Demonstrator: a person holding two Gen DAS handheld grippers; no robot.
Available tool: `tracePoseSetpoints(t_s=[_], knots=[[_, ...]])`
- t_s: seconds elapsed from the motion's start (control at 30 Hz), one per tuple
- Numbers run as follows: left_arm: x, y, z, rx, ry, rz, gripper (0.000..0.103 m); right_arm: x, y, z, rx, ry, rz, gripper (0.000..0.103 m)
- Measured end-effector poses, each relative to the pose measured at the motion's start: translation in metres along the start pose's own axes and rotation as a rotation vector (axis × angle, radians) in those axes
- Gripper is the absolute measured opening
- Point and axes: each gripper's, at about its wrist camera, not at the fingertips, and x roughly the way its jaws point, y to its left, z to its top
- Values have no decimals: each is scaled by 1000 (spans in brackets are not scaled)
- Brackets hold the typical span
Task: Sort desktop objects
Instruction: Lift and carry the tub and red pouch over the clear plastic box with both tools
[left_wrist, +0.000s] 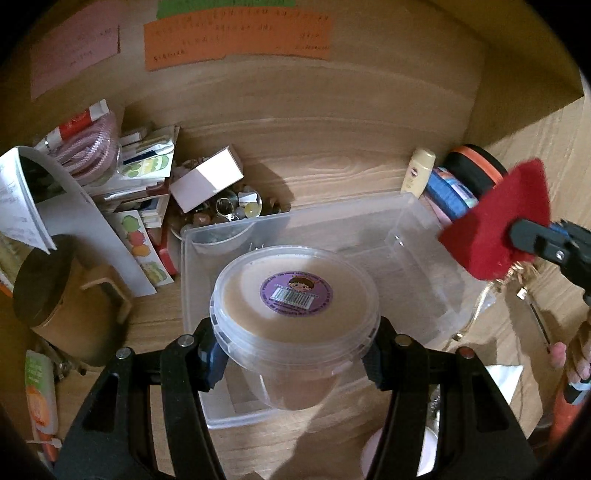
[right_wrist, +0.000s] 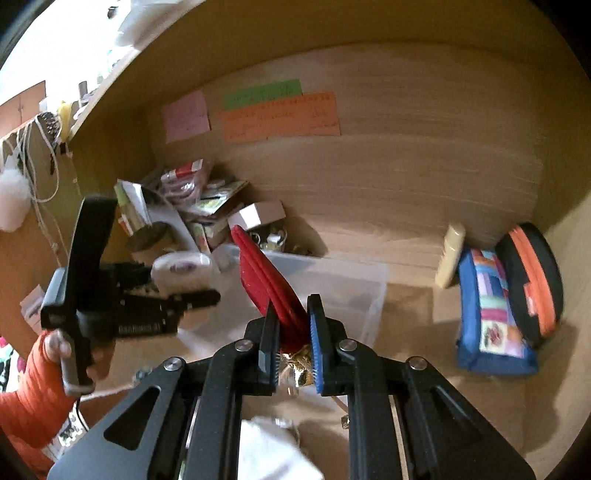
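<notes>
Lidded tub (left_wrist: 295, 317) clamped by left gripper (left_wrist: 293, 360) over bin (left_wrist: 417, 221); right gripper (right_wrist: 293, 332) pinches pouch (right_wrist: 264, 275).

Black tool (right_wrist: 291, 332) (blue pads), orange sleeve (right_wrist: 33, 387)

Desk surface (left_wrist: 332, 173): light wood grain, warm dim light. Back panel (right_wrist: 406, 177), same wood, rises behind it across upper half of both frames. Three paper notes taped on it: pink note (right_wrist: 186, 116) upper left, green note (right_wrist: 263, 94) above orange note (right_wrist: 282, 118), upper centre. Side panel (left_wrist: 524, 48) upper right. Bright overexposed area, upper left of right wrist view.
</notes>
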Motion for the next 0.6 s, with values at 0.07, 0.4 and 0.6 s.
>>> tracePoseSetpoints(t_s=[0.07,0.4,0.6], knots=[[6,2,2,2,12,0,59,12,-3,3,-5,16,2,12],[35,10,8,4,79,-16,59,80,-11,5,-13,127,32,12],[53,16,12,-12,143,-46,59,109,-6,5,-66,183,4,12]])
